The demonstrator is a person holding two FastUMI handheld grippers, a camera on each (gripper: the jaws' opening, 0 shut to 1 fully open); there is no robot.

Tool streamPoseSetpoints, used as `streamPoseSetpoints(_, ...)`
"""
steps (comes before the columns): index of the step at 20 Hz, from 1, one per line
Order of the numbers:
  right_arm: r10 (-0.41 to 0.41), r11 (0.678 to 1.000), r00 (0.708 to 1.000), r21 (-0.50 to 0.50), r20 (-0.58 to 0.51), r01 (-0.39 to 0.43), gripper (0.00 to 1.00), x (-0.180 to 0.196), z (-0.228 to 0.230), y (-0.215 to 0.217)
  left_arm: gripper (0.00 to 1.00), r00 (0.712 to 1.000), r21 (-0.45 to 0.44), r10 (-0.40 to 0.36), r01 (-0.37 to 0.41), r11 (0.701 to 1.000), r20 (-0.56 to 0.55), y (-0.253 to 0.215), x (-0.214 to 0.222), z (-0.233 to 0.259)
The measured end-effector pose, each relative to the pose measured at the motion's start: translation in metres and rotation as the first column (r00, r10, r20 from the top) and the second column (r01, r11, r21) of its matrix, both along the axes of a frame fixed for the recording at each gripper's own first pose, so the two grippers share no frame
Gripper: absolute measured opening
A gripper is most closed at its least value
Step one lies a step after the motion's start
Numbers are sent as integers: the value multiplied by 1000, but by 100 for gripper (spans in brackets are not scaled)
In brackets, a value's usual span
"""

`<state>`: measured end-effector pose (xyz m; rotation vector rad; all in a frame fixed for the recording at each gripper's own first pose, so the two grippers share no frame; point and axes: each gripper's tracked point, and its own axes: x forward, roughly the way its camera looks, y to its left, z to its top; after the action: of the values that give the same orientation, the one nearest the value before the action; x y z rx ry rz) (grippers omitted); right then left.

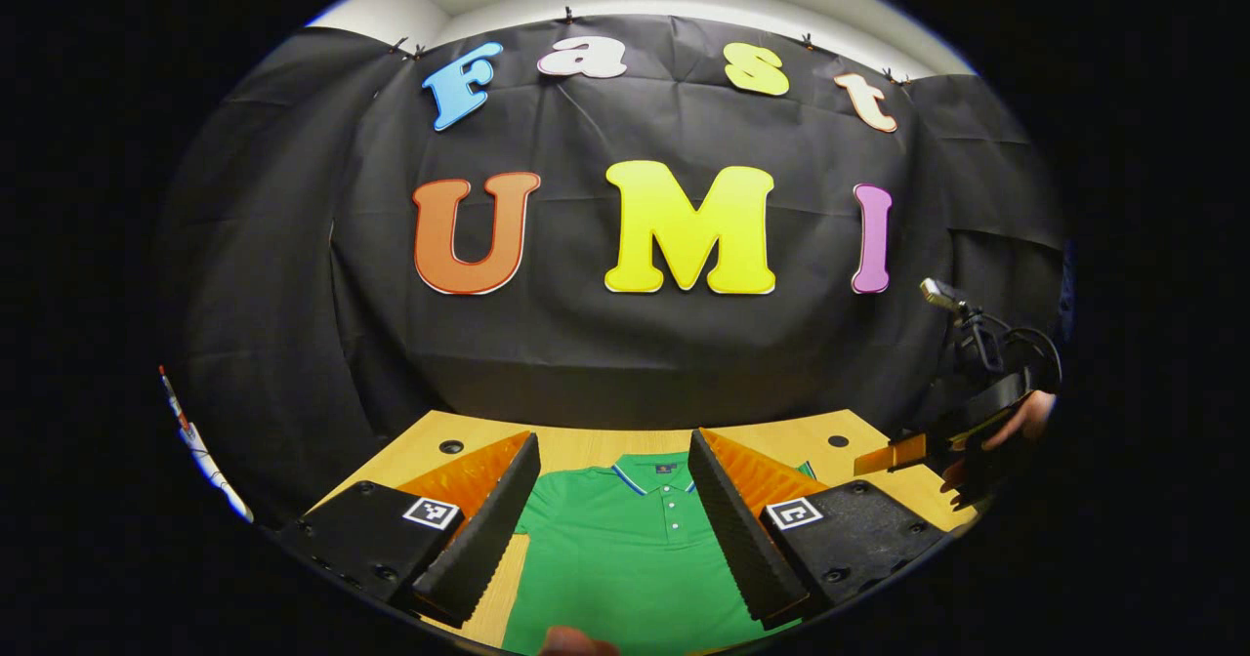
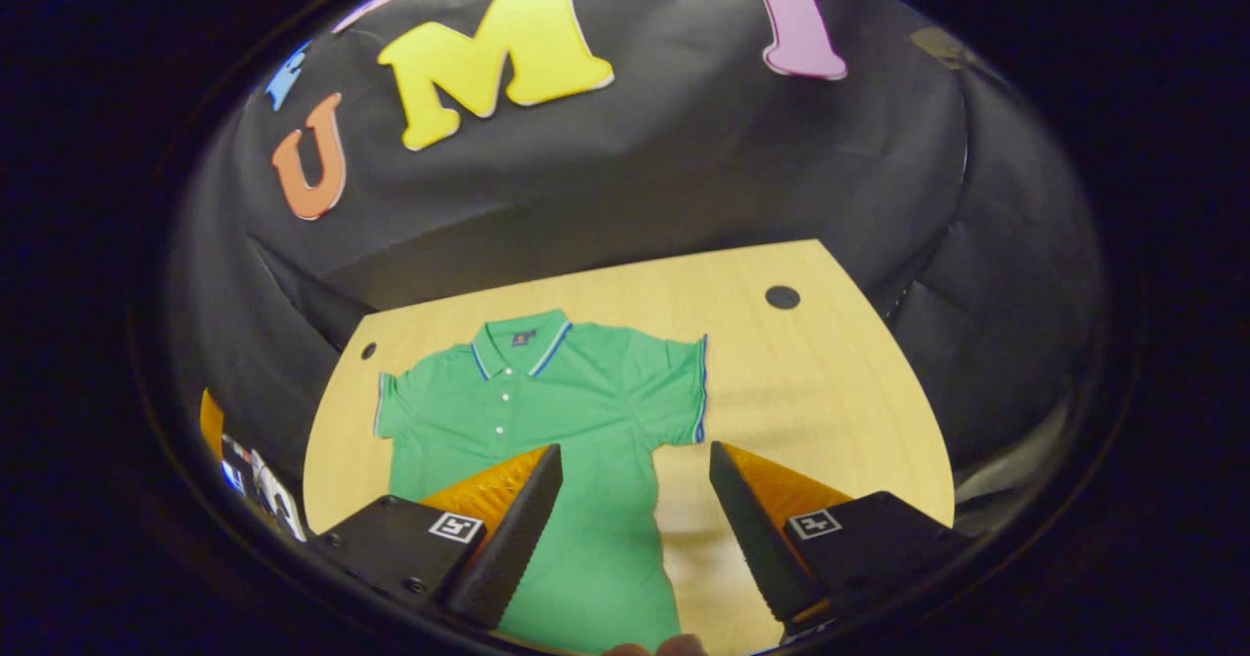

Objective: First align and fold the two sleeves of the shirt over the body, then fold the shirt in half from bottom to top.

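Shirt lies flat, face up on the bench, sleeves spread for folding. My left gripper and right gripper hover above it, both wide, empty.

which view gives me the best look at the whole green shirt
The right gripper view: the shirt lies flat on the table, collar and both sleeves visible. The left gripper view shows its collar and chest between the open left tongs.

Left gripper view sat low, near the table, facing the wall. Right gripper view looked down from higher. Both shared the shirt.
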<state>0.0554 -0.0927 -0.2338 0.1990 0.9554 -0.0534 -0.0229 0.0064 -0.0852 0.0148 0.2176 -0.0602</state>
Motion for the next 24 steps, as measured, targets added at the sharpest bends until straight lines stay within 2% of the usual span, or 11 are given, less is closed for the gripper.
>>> streamPoseSetpoints(4,-67,996,989,50,-132,74,97,31,-51,-21,98,999,13,39,-39,999,-17,10,3,-5)
streamPoseSetpoints(12,-85,992,949,59,-304,108,98,86,-134,-49,98,993,46,96,-93,995,-64,24,3,-18)
streamPoseSetpoints(16,-88,991,927,62,-364,118,97,104,-153,-55,98,991,67,106,-101,993,-81,25,2,-22)
streamPoseSetpoints(17,-86,992,925,55,-370,114,89,108,-156,-56,98,990,70,112,-106,992,-82,26,1,-22)
streamPoseSetpoints(20,-61,993,909,68,-413,97,87,105,-163,-46,98,987,76,131,-124,989,-90,32,0,-25)
streamPoseSetpoints(21,-52,995,909,55,-414,82,92,105,-164,-45,98,986,78,138,-131,988,-92,35,1,-24)
streamPoseSetpoints(22,-41,996,907,52,-420,69,84,108,-165,-43,98,985,81,143,-135,988,-93,37,1,-24)
streamPoseSetpoints(23,-33,998,902,40,-430,55,73,105,-165,-41,98,985,81,146,-139,987,-92,39,1,-23)
streamPoseSetpoints(24,-30,999,891,22,-453,45,50,103,-172,-41,98,985,80,147,-140,987,-90,39,1,-22)
